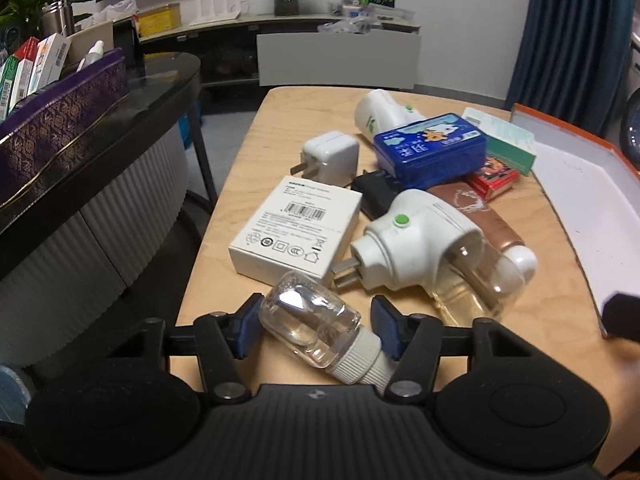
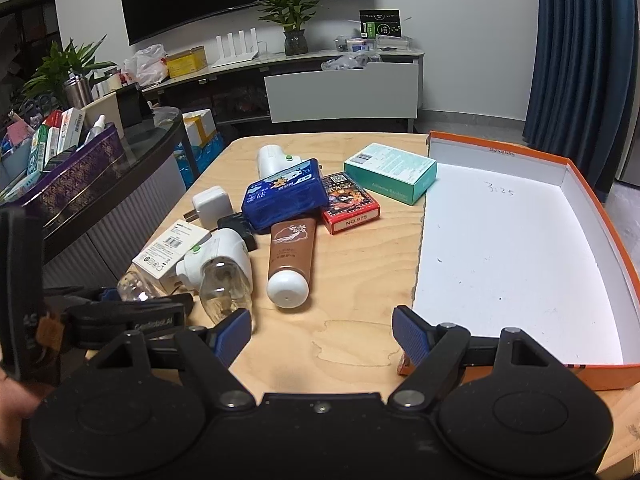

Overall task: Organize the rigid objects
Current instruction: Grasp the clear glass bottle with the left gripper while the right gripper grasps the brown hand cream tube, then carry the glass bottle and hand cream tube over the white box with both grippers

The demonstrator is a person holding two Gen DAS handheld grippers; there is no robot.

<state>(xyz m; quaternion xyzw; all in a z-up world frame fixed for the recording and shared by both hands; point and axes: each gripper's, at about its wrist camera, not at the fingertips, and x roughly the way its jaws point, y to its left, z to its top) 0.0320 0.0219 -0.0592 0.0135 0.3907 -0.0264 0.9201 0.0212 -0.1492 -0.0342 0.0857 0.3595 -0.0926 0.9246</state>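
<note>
- The left gripper (image 1: 316,330) is clamped on the small clear bottle (image 1: 308,322) near the front table (image 1: 256,120) edge, likely to carry it to the orange box (image 2: 520,248).
- The right gripper (image 2: 322,334) waits with jaws apart and empty beside that box, leaving its white floor unblocked.

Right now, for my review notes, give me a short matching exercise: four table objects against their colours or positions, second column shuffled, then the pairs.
1. clear bottle
2. tube
3. card pack
4. shoebox

A. brown with a white cap
B. orange outside, white inside
C. between the left gripper's jaws
D. red, beside the blue case

Pairs: 1-C, 2-A, 3-D, 4-B
</note>
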